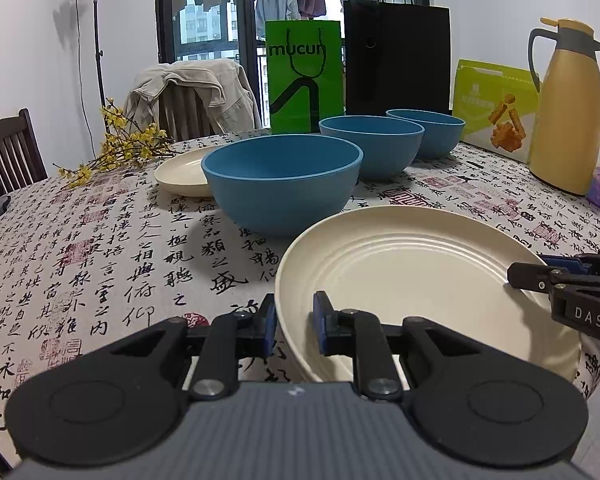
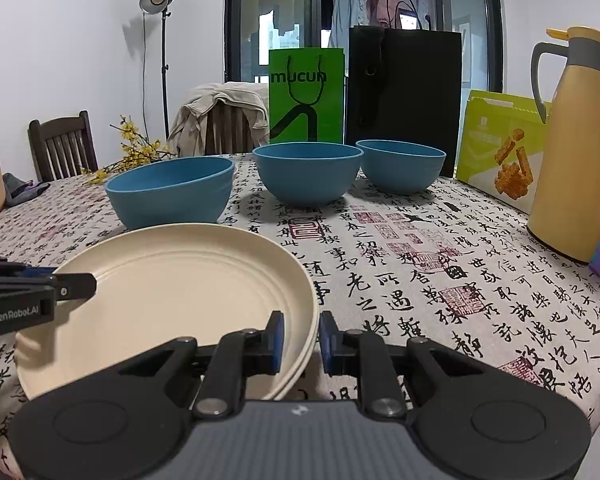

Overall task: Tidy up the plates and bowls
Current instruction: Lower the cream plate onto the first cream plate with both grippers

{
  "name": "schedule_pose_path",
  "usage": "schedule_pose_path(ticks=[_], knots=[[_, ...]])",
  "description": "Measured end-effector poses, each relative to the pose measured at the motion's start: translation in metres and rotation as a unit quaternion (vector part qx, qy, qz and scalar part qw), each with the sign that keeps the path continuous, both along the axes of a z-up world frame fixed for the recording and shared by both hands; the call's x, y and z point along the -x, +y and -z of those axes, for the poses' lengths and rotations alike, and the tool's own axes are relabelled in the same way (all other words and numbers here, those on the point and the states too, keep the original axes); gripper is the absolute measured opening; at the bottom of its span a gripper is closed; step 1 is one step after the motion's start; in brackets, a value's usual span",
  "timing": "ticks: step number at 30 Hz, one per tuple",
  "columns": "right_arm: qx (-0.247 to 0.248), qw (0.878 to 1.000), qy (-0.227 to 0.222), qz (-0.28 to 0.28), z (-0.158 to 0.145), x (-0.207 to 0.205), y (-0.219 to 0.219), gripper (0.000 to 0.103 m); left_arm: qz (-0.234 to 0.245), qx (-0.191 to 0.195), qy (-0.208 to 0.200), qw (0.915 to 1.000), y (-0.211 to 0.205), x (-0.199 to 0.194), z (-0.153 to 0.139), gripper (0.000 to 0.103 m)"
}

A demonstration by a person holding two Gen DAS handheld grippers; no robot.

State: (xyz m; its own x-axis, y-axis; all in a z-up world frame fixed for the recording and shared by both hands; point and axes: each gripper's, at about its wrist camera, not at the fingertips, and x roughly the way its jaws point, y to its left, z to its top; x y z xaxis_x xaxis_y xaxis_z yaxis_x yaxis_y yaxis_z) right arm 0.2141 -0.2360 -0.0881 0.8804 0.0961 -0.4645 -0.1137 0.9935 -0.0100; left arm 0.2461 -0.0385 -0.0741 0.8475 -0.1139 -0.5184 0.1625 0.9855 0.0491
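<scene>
Both our grippers clenched on the near cream plate

We had the left gripper [image 1: 294,322] clamped on the left rim of the cream plate [image 1: 412,276] and the right gripper [image 2: 300,338] clamped on its right rim, near the table's front edge. Three blue bowls [image 2: 308,176] stood in a row behind it on the calligraphy tablecloth [image 2: 440,280]; a second cream plate [image 1: 180,174] lay far left.

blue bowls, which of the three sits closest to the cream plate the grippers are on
The widest blue plastic bowl, leftmost of the three: its base sits just behind the gripped cream plate's far rim; the other two stand further back.
</scene>
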Motion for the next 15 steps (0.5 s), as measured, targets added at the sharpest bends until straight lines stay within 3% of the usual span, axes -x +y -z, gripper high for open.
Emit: schedule_pose_path(ticks=[4,9,15], knots=[[-0.024,1.000,0.011,-0.004,-0.002,-0.002,-0.006,0.018,0.000,-0.006,-0.002,1.0000,-0.001,0.000,0.000,0.019],[-0.045,0.999,0.018,-0.007,-0.003,-0.004,-0.013,0.018,0.000,-0.041,-0.020,0.9989,-0.010,0.003,0.003,0.020],[-0.052,0.998,0.022,-0.010,-0.003,-0.005,-0.015,0.019,0.004,-0.037,-0.012,0.9992,-0.008,0.002,0.001,0.020]])
